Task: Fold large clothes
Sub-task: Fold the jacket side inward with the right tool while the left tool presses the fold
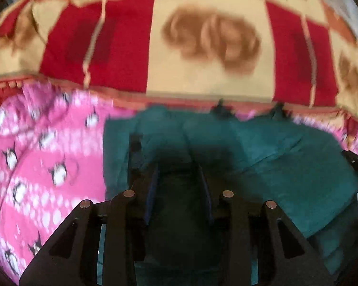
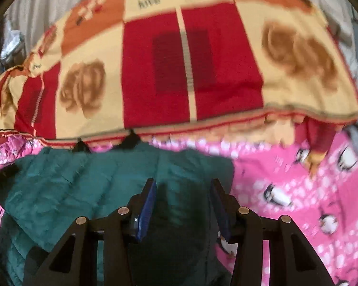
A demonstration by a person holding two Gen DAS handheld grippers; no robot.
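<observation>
A dark teal garment lies partly folded on a pink penguin-print blanket. My left gripper is open, its blue-padded fingers just above the garment's left part. In the right wrist view the same teal garment lies at lower left, and my right gripper is open over its right edge, beside the pink blanket. Neither gripper holds any cloth. The other gripper's black body shows at the right edge of the left wrist view.
A red, cream and orange blanket with brown rose prints covers the far half of the bed. Grey-white cloth lies behind it. Both views are motion-blurred.
</observation>
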